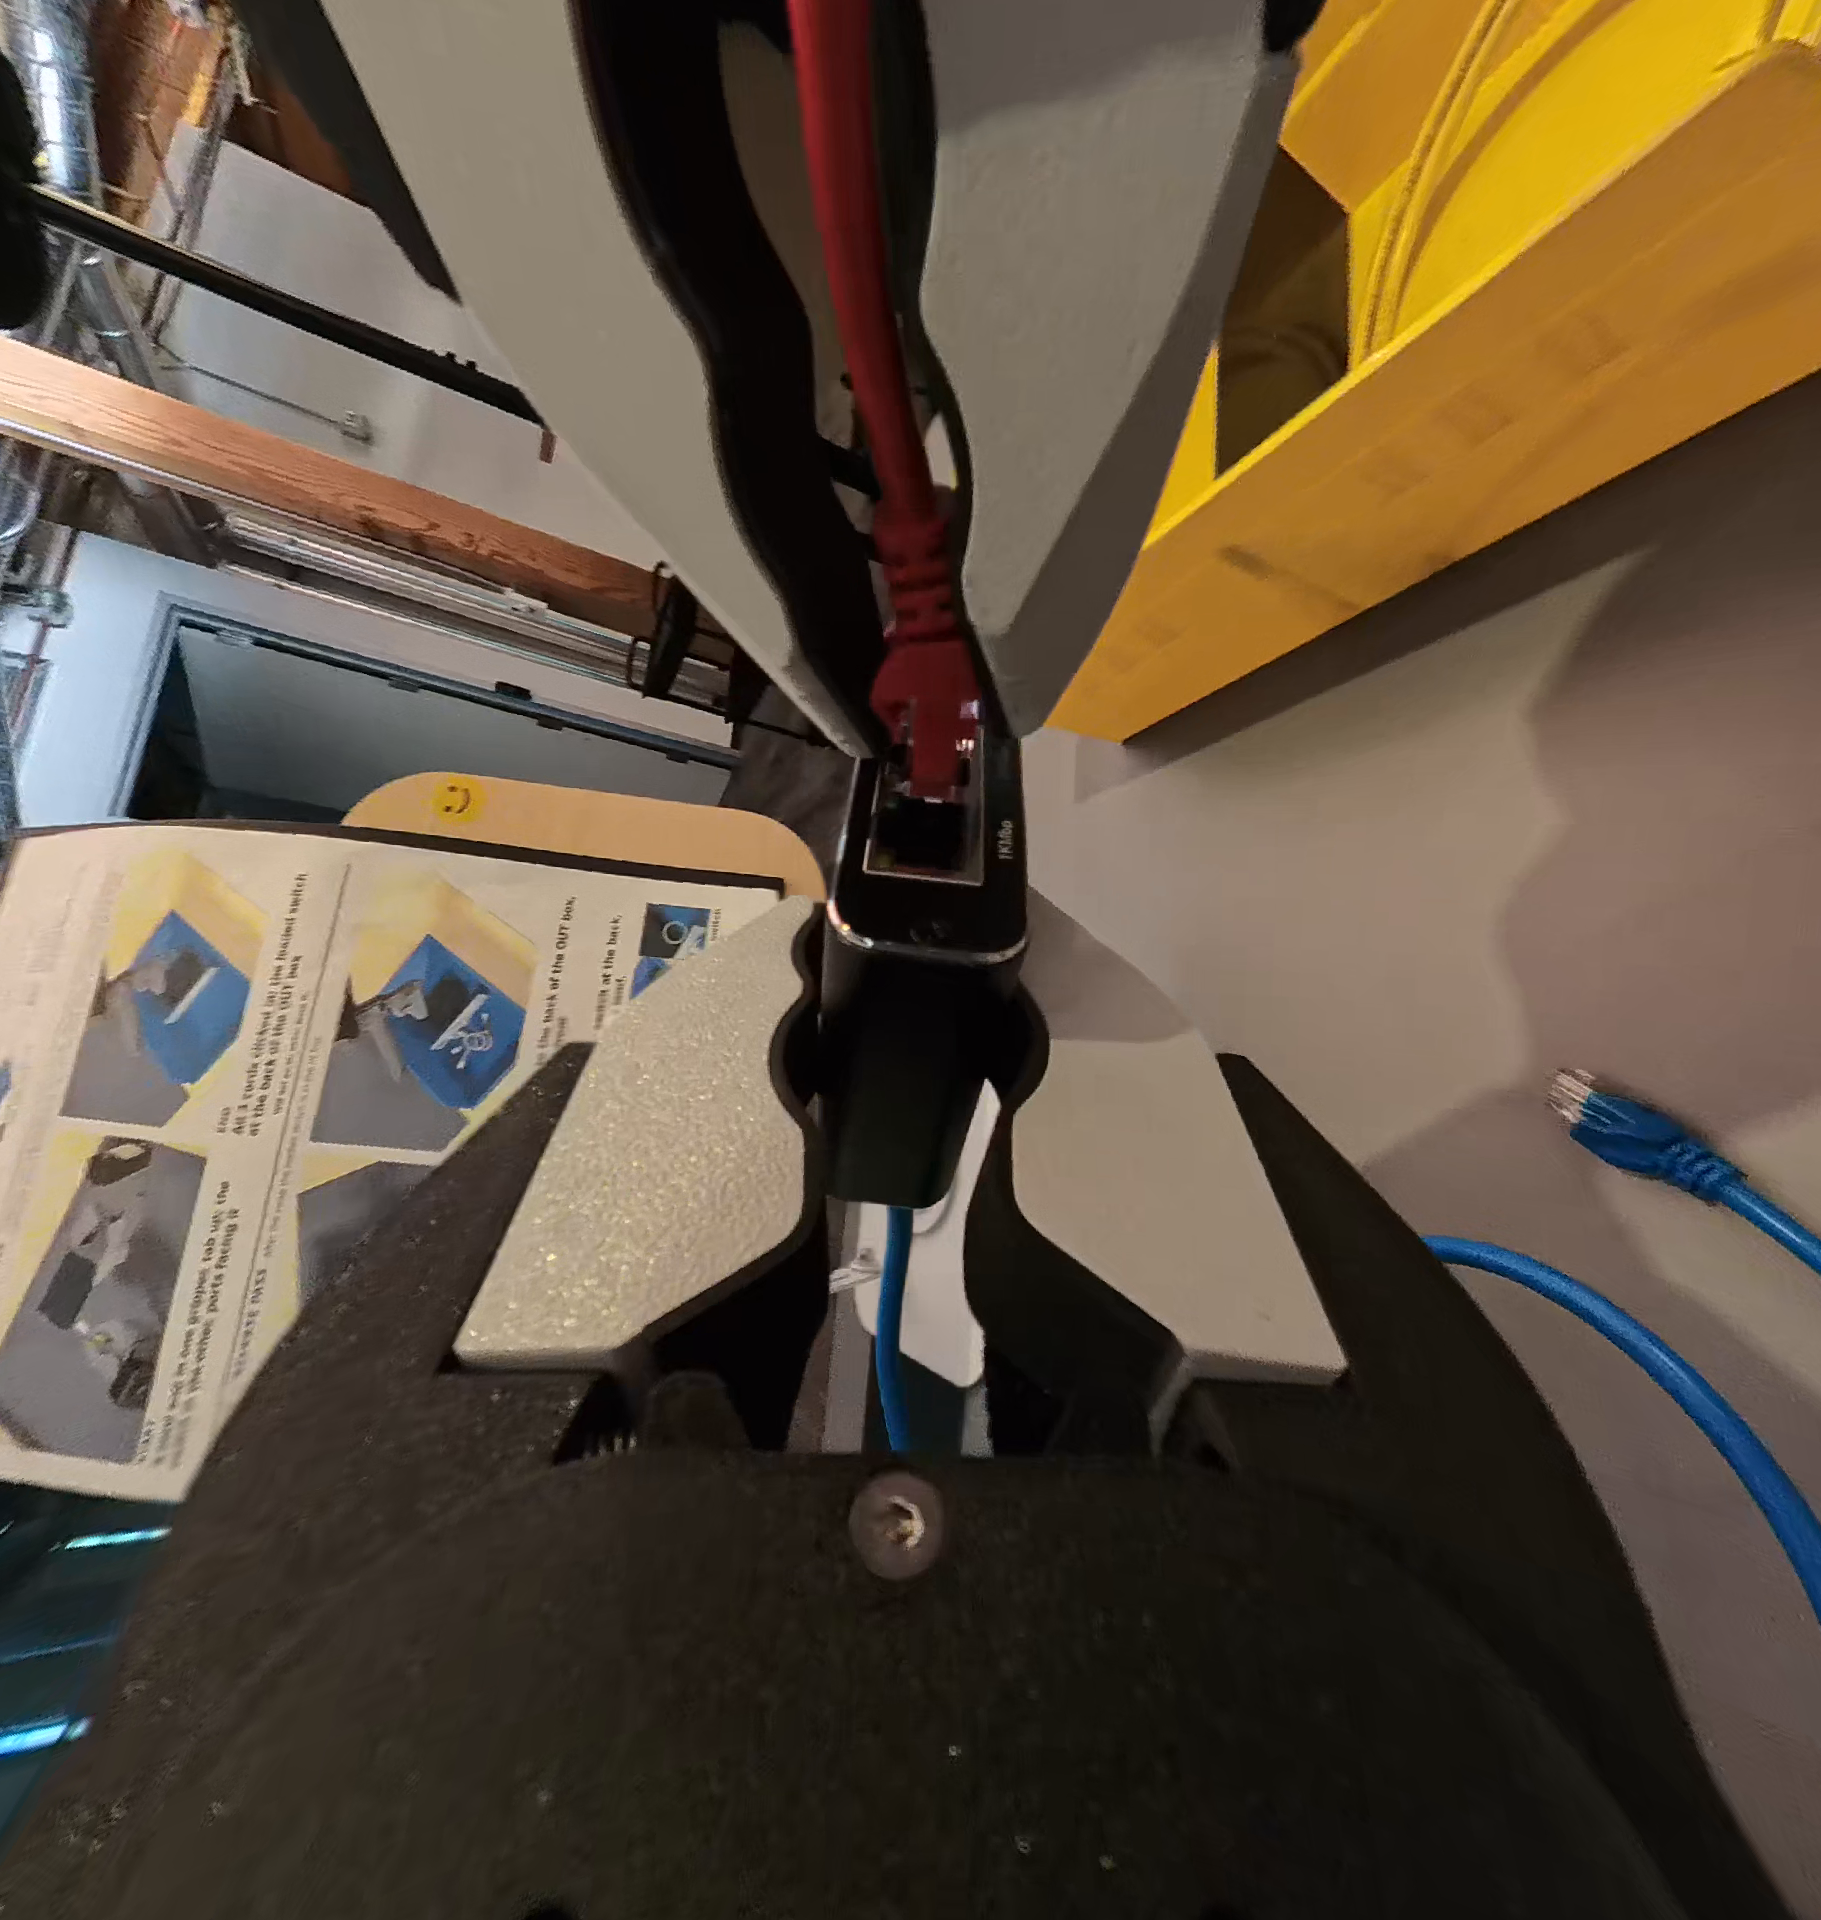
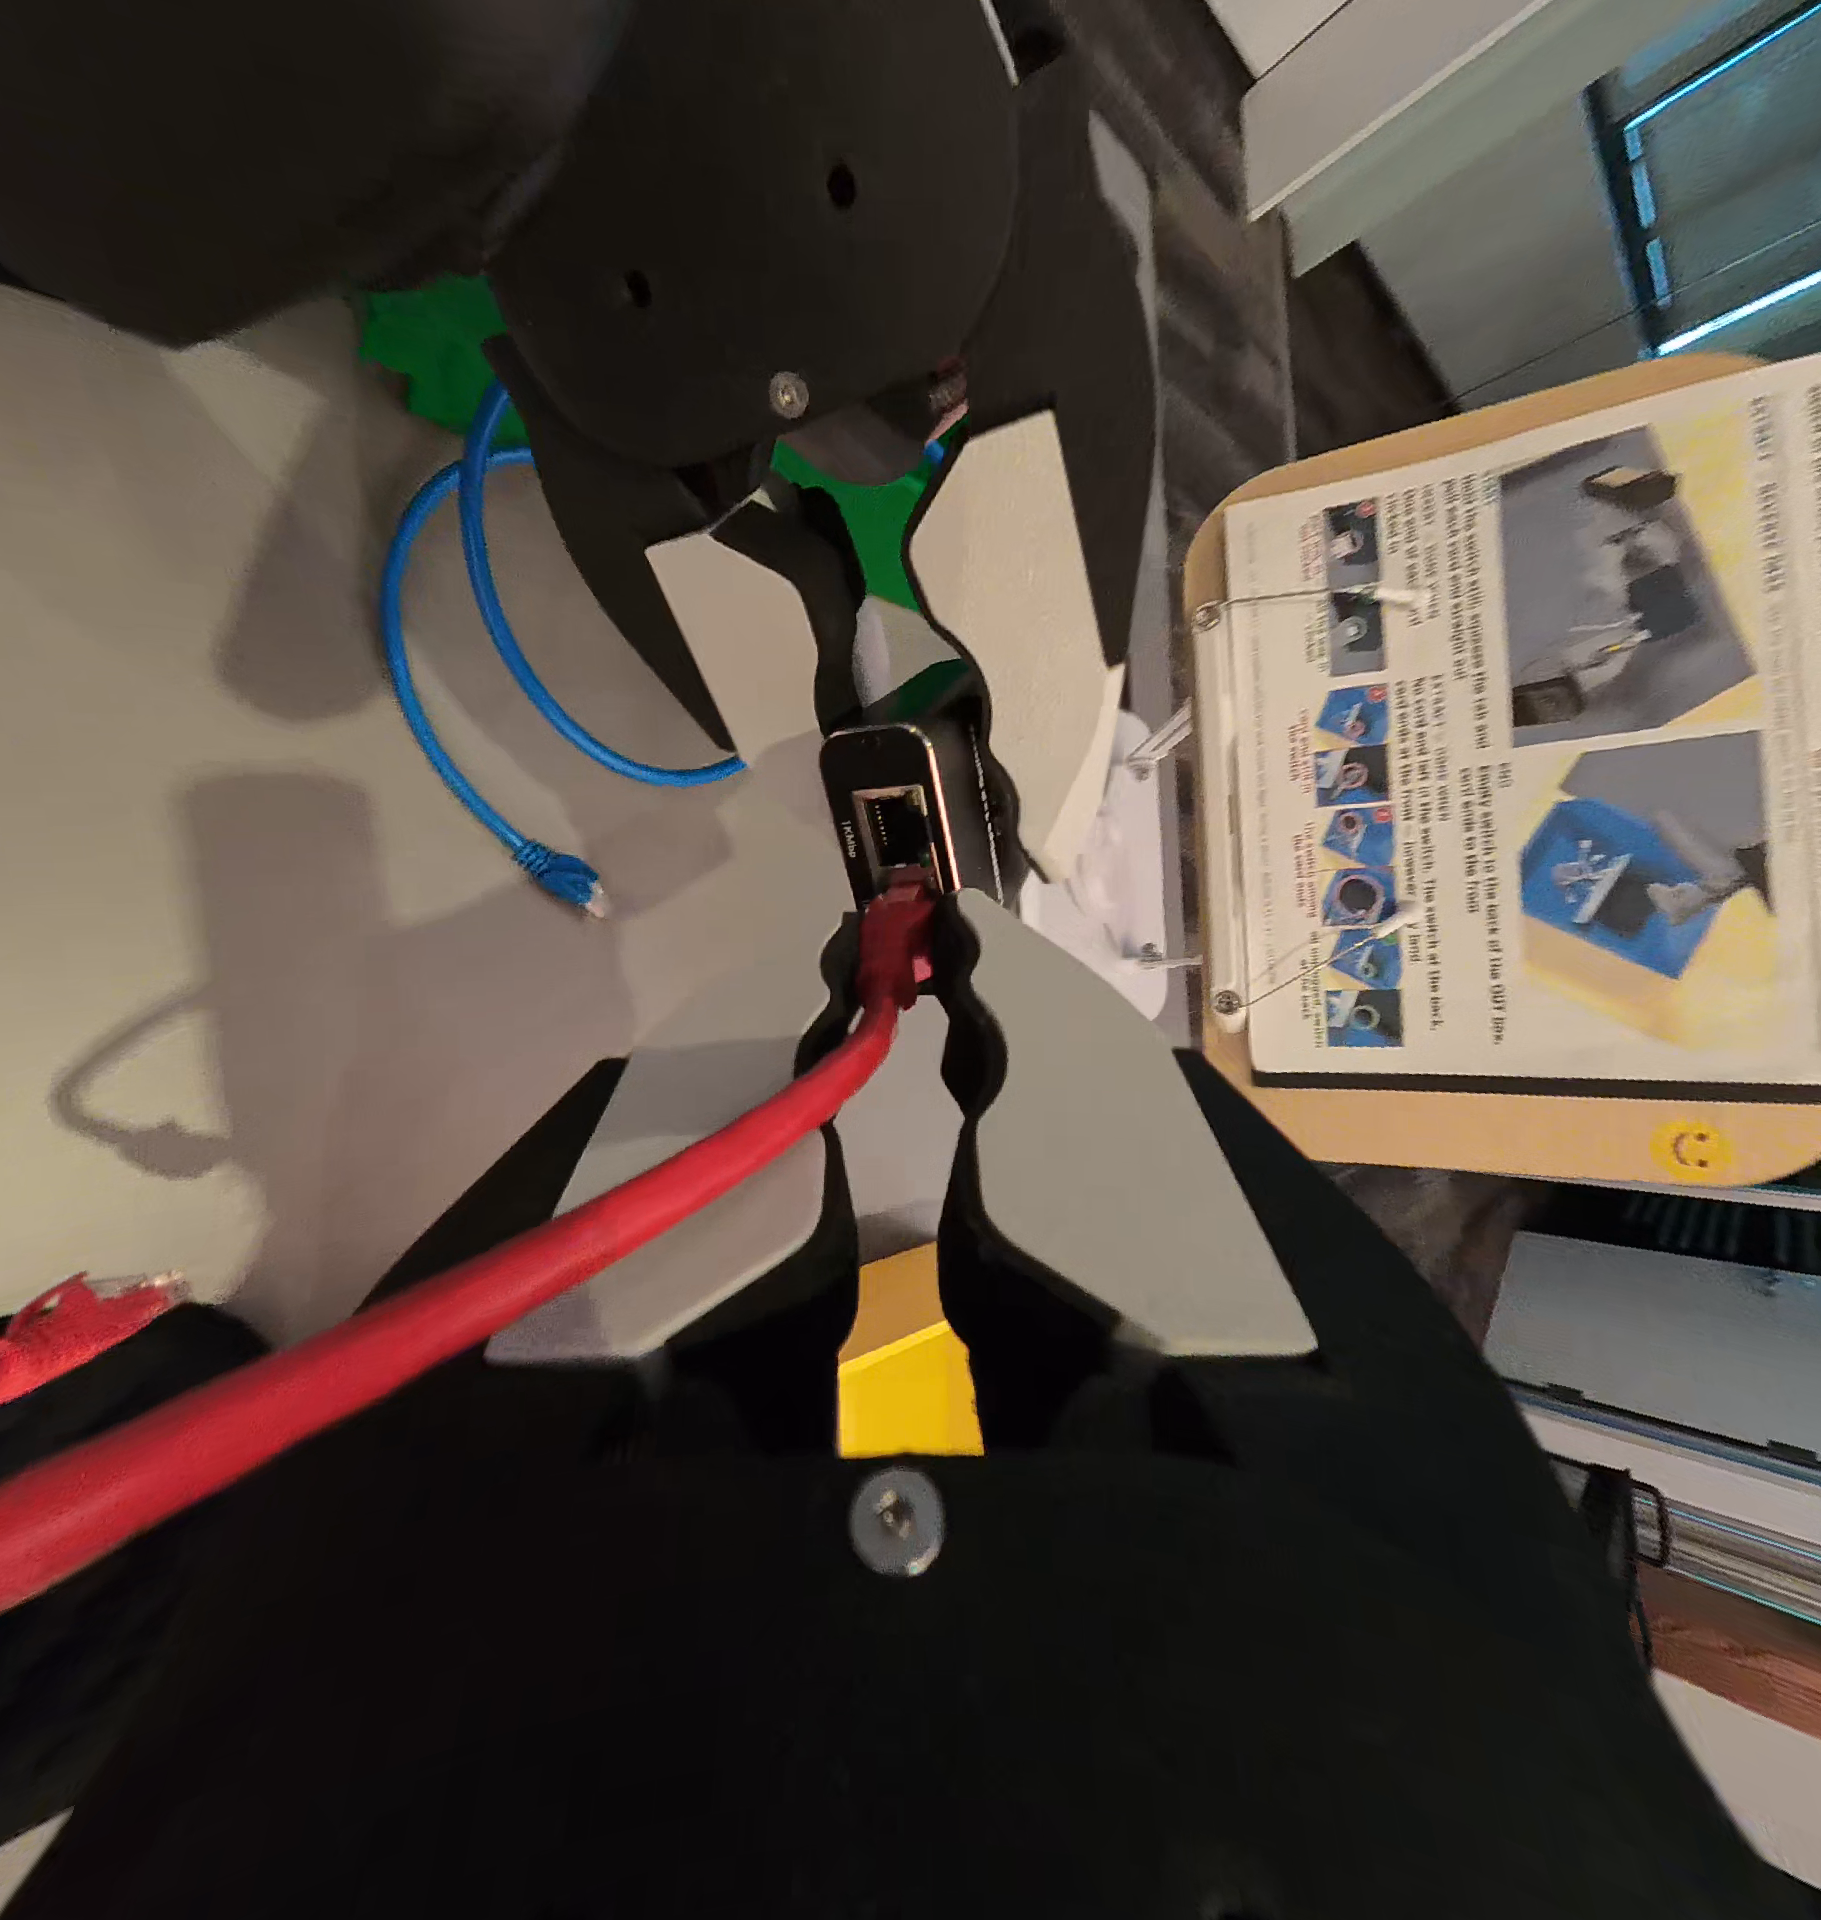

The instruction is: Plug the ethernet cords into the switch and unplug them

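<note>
A pale grey worktop [image 2: 106, 520] carried a loose blue cord [image 2: 438, 665] and a yellow bin [image 1: 1508, 364]. The left gripper [image 1: 921, 1039] pinched the black switch [image 1: 921, 935]; the right gripper [image 2: 901, 966] pinched the red cord's plug [image 2: 890, 935] at its port.

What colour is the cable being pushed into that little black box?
Red, clearest in the right wrist view.

We're in a workshop or lab-type space, not a home. Overhead we see bare metal ducts [image 1: 12, 436], exposed wood beams [image 1: 262, 468] and conduit on plain walls, i.e. an unfinished industrial ceiling. The bench is a plain grey table [image 1: 1405, 883] w/ a yellow bin [image 1: 1508, 364] on it. A printed instruction sheet [image 2: 1571, 748] w/ photo steps sits on a wooden clipboard stand [image 2: 1508, 1143], so it's a set-up work station.
</note>
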### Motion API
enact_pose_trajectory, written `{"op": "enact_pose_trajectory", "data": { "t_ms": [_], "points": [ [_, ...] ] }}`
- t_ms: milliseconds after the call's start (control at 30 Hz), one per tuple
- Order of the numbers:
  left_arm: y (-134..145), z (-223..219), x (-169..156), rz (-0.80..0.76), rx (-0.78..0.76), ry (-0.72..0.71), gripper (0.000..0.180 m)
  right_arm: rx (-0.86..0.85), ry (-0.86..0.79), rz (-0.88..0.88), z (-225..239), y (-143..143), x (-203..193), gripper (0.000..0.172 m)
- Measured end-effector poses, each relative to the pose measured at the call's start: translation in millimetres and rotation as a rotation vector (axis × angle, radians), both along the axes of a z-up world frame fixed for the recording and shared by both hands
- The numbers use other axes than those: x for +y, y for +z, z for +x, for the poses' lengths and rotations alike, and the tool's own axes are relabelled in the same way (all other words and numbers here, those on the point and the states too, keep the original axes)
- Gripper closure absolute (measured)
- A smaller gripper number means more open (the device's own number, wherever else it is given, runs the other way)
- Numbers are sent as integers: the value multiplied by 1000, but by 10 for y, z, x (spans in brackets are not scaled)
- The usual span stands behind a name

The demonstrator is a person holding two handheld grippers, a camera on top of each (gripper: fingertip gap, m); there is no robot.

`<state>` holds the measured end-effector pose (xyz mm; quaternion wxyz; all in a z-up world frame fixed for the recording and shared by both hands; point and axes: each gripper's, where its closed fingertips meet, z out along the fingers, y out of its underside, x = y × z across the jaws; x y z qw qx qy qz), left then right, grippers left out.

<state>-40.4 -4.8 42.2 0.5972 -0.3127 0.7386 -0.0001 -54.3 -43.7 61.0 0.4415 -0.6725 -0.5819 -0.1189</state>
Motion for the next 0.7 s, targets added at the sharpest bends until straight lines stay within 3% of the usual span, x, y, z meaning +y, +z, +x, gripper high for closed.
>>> {"op": "enact_pose_trajectory", "data": {
  "t_ms": [700],
  "points": [
    [-192,193,-290,-130,80,-76,153,-15,-23,-177,122,-56,-307,157]
  ]
}}
